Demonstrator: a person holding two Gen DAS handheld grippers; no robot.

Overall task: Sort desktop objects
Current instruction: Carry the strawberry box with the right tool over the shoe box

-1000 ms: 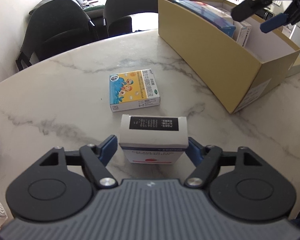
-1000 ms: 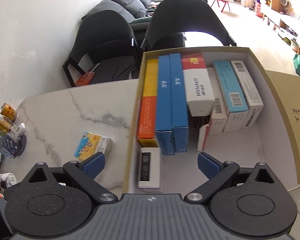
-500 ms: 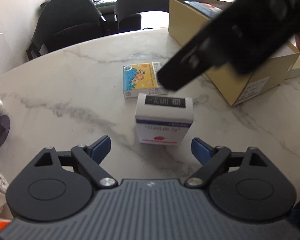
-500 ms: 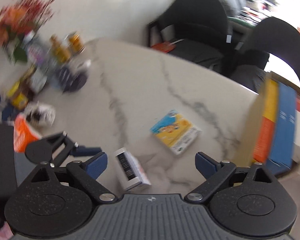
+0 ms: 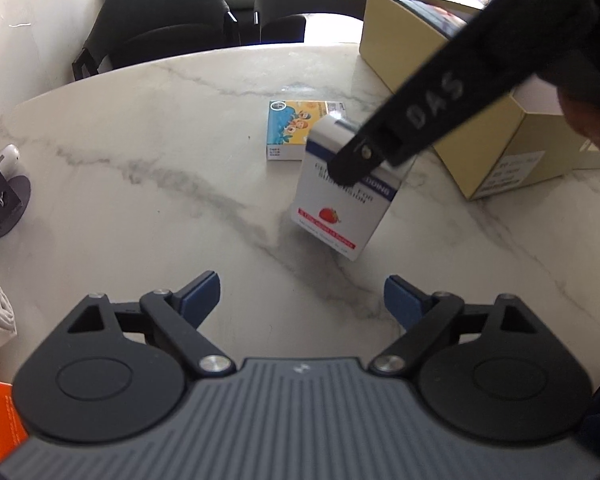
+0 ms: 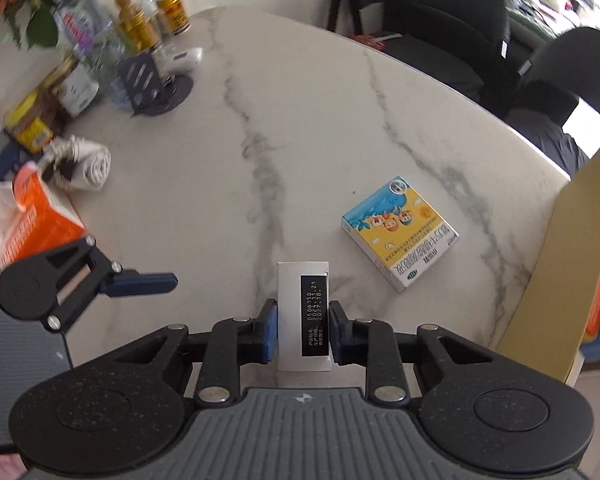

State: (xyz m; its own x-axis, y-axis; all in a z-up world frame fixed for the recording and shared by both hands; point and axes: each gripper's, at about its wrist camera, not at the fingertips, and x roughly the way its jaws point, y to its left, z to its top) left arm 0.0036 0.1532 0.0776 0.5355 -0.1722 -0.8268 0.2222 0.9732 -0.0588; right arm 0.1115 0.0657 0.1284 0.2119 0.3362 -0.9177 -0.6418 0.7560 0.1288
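Note:
A white medicine box (image 6: pixel 303 316) with a red strawberry mark (image 5: pixel 340 208) stands tilted on the marble table. My right gripper (image 6: pixel 303 328) comes down from above; its jaws are closing and its pads press on the box's two sides. My left gripper (image 5: pixel 302 296) is open and empty, drawn back a little short of the box. A flat blue-and-yellow cartoon box (image 5: pixel 304 128) lies just behind the white one. The tan cardboard carton (image 5: pixel 496 152) with upright boxes stands at the right.
Bottles (image 6: pixel 132 28), a black stand (image 6: pixel 148 80), a rolled cloth (image 6: pixel 92 164) and an orange tissue pack (image 6: pixel 32 224) crowd the table's left side. Two black chairs (image 5: pixel 172 12) stand behind the far edge. Bare marble lies between the clutter and the boxes.
My right gripper swung from over the carton to the white box and closed on it. The left gripper let the box go, widened and drew back. The box now leans.

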